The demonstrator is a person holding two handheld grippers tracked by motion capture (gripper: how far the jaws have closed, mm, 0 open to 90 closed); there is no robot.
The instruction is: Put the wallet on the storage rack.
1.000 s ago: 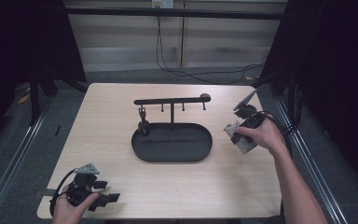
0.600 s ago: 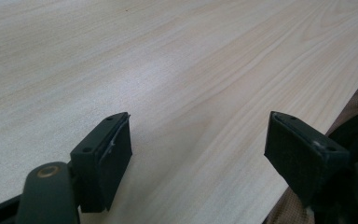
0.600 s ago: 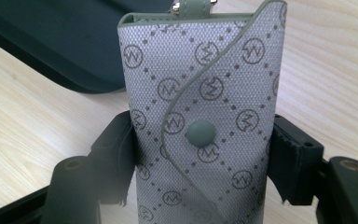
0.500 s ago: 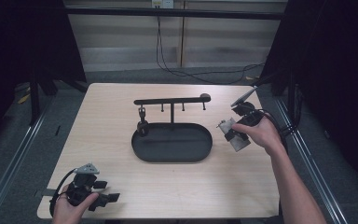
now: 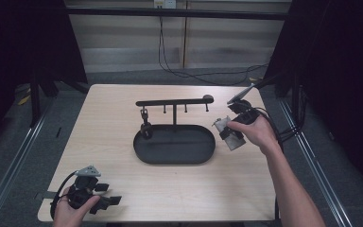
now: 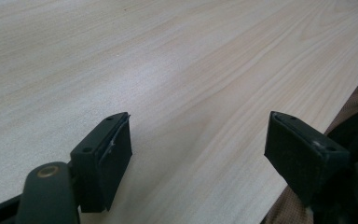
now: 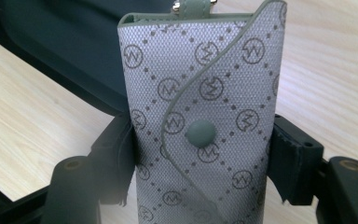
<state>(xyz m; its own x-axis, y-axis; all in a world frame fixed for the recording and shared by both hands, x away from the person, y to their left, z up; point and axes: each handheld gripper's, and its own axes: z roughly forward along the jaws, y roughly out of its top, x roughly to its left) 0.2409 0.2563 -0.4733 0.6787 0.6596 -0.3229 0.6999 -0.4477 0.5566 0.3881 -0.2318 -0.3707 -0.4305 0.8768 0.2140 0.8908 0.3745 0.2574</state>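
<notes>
Grey monogrammed key pouch [image 7: 200, 126] clamped between the right gripper's [image 5: 229, 134] jaws, held above the table just beside the black hook stand's tray [image 5: 174, 144]; hanging it appears still to come. Left gripper [image 5: 105, 199] rests apart-jawed, empty, near the table edge

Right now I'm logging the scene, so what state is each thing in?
Pouch: flap snapped shut, clamped between the right gripper's jaws, beside the tray.
Right gripper: shut on the pouch.
Left gripper: open, nothing between the jaws, over bare table.
Tray: lying flat, inside looks bare.
Rack: upright, one small dark thing hanging at its left end.
</notes>
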